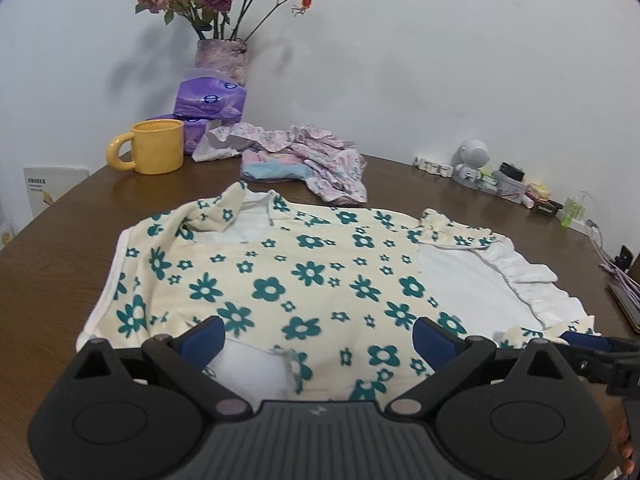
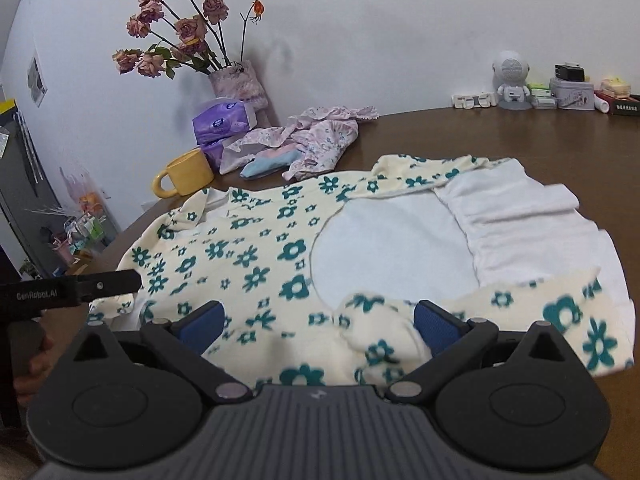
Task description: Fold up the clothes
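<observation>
Lying on brown table, garment

Only one thing is really reading clearly here: "CenRobot.AI" is showing in pale letters along the black bar of the left gripper, poking in from the left side of the right wrist view.

The purple plastic tissue packs by the far edge of the brown wooden table are carrying a round white logo, but it's coming out too blurry to read. Same for the white card off the table's left edge in the left wrist view: dark print, too small.
</observation>
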